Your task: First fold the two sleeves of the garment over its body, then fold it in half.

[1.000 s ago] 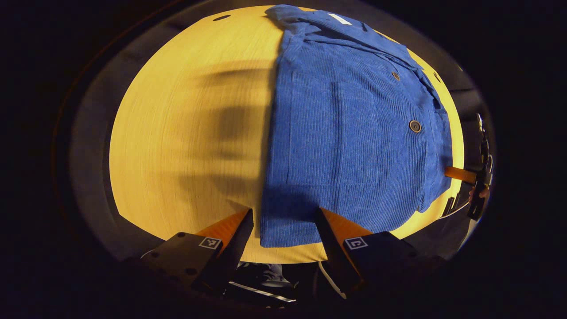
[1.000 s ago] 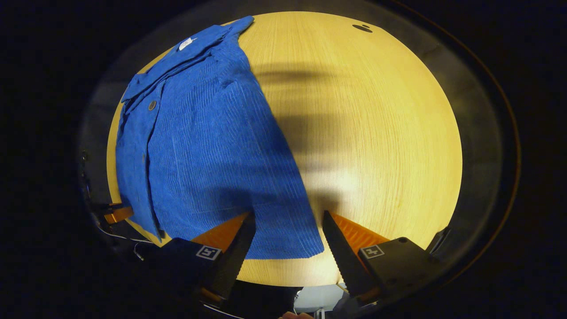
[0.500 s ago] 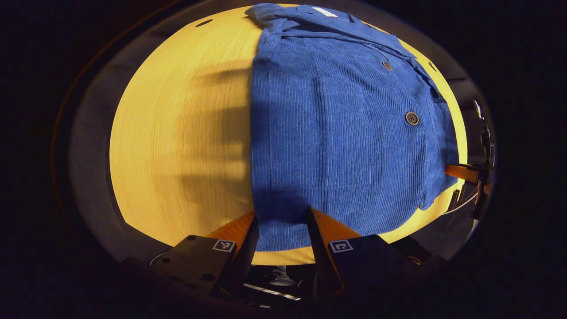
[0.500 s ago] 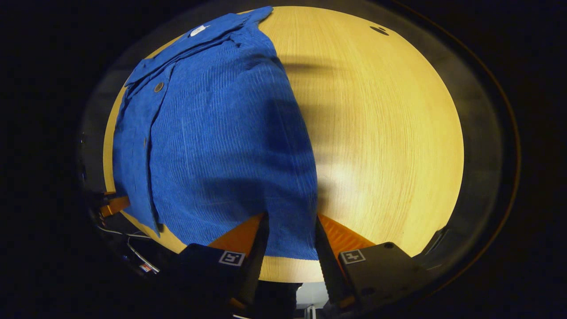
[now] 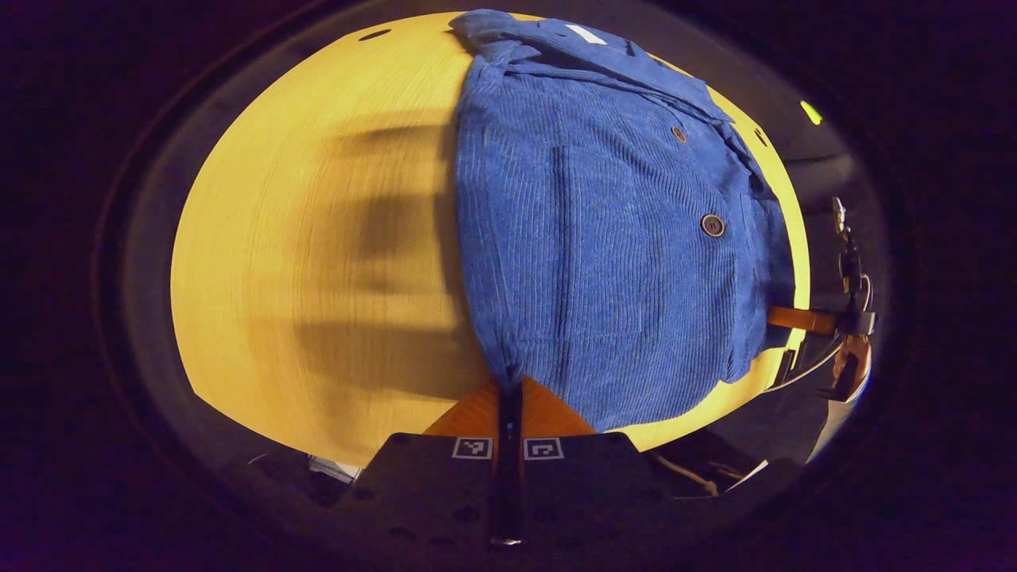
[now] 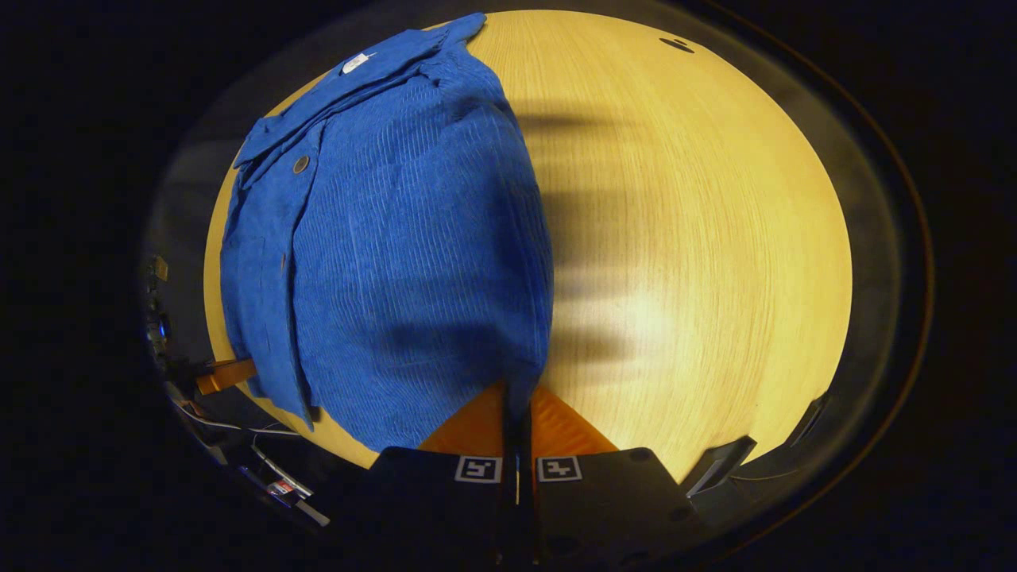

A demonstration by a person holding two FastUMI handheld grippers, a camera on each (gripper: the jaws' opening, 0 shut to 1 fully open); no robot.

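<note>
Now the blue shirt's hem is pinched by both closed grippers, seemingly ready to be carried toward the collar.

You are working at a pale wooden table whose grain runs in fine lines, lit warmly from above so that soft barred shadows fall across it, with a dark cable hole near its far edge and dim, dark surroundings beyond.
</note>
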